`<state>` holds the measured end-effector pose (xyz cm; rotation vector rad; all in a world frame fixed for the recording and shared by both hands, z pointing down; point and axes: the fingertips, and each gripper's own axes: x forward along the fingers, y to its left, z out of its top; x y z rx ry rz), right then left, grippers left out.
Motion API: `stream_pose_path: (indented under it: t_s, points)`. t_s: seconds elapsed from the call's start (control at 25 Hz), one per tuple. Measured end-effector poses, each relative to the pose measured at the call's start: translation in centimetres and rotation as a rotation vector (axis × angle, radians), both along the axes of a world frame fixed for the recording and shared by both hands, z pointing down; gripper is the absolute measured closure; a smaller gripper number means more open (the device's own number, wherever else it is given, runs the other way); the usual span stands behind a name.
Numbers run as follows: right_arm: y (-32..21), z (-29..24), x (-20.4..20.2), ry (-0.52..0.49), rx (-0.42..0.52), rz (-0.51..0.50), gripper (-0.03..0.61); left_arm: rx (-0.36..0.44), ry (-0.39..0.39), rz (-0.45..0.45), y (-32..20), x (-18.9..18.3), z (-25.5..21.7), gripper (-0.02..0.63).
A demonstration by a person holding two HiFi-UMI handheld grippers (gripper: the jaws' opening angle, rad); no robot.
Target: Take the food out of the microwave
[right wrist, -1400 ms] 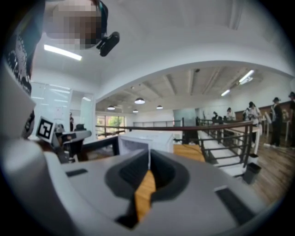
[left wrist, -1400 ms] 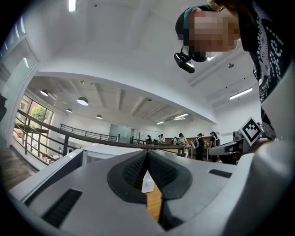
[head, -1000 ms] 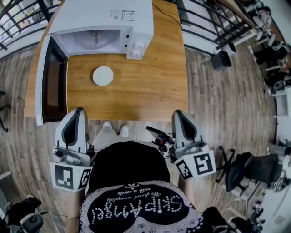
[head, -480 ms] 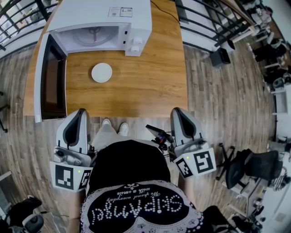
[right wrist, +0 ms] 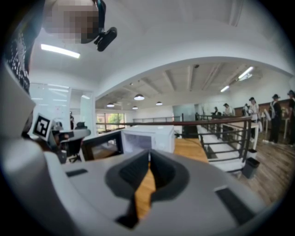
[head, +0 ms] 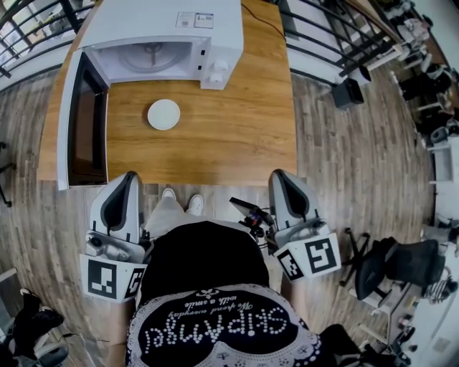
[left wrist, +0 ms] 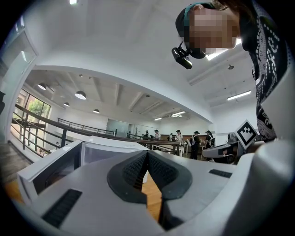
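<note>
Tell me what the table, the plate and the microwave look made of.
Table: wood or veneer, satin; grain streaks show. Plate: likely glazed ceramic, perhaps plastic; plain smooth white. Microwave: white painted metal or plastic shell, matte; its open door holds a dark, glass-like pane.

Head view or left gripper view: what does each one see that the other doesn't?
Only the head view shows the white plate on the wooden table, in front of the microwave. Only the left gripper view shows ceiling lights and far-off people. Both show the microwave with its door open, the table, and the left gripper, shut and empty.
</note>
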<state>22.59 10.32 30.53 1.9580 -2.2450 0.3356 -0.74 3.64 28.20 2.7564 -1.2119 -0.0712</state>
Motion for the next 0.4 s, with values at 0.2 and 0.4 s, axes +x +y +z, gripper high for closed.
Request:
stream_pose_path:
  t_s: [0.2,0.4]
  points:
    - [-0.18,-0.09,-0.20,0.007,0.001,-0.006,0.543,0.002,0.003,0.000,-0.01,-0.14,0.03,0.583]
    - [-0.15,-0.02,-0.12,0.003,0.001,-0.002,0.543,-0.005,-0.005,-0.001,-0.16,-0.27,0.24,0.583]
